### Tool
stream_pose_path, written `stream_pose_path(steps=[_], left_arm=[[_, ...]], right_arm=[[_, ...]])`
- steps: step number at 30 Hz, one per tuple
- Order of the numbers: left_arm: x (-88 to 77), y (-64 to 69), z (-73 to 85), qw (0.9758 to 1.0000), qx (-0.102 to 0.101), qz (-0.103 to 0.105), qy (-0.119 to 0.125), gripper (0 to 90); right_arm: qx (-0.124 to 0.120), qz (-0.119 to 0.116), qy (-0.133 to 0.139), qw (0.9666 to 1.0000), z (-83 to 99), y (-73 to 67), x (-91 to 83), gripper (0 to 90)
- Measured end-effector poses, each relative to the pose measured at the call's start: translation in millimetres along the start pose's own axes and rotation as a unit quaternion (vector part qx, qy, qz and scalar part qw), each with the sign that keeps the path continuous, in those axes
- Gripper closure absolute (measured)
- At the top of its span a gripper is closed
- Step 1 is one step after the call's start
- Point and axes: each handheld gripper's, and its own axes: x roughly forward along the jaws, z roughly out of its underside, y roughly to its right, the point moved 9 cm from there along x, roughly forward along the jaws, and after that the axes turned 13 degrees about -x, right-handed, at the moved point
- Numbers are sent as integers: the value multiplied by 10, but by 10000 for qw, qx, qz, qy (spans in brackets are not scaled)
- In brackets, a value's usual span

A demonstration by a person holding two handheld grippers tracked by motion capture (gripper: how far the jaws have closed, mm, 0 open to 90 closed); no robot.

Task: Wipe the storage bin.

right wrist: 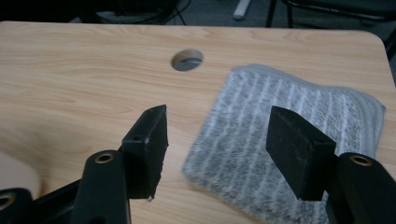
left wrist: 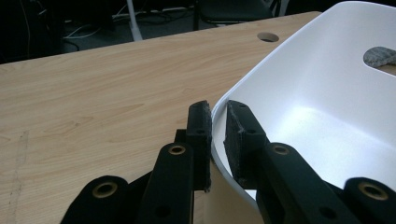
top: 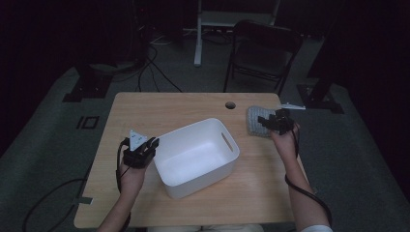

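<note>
Item: grey knitted cloth with pale stripes, folded flat into a rough square [right wrist: 289,140], lying on the light wooden table [top: 145,108] near its far right corner, just right of the round cable hole [right wrist: 187,59]; its edges are soft and slightly blurred in the right gripper view. Item: white plastic tub with a slot handle in its end wall [top: 196,157], standing at the table's middle, turned at an angle, with nothing seen inside. Right gripper [right wrist: 217,135]: held over the near left part of the cloth, jaws spread apart with the cloth showing between them and nothing pinched; the right hand [top: 286,141] comes up from the near right edge with the forearm slanting inward. Left gripper [left wrist: 218,121]: jaws drawn narrow and clamped on the tub's thin left rim, one pad outside the wall, one inside; the left hand [top: 131,175] rests low beside the tub, wrist straight, cable trailing off the table's near left side.
</note>
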Motion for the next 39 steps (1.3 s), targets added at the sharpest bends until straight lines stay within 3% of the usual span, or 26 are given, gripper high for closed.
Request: stream_pose_path(steps=[14,25,28,32,37,39], left_arm=[[5,-4,-4,10000,20,2,-12,802],[21,-8,-14,10000,3,12,-25,803],[29,-11,-18,10000,-10,41,-32,802],[29,-10,-18,10000,-11,44,-25,802],[28,-12,-18,10000,25,57,-31,802],[26,-14,-16,9999,46,84,-34,802]], right_arm=[[216,394,-457,9979,237,259,389,312],[260,493,-718,9959,447,283,588,233],[212,534,-914,9942,535,260,669,206],[138,663,-972,9930,575,249,704,195],[-221,798,-1103,9904,609,212,731,192],[-245,740,-1152,9903,610,205,726,225]])
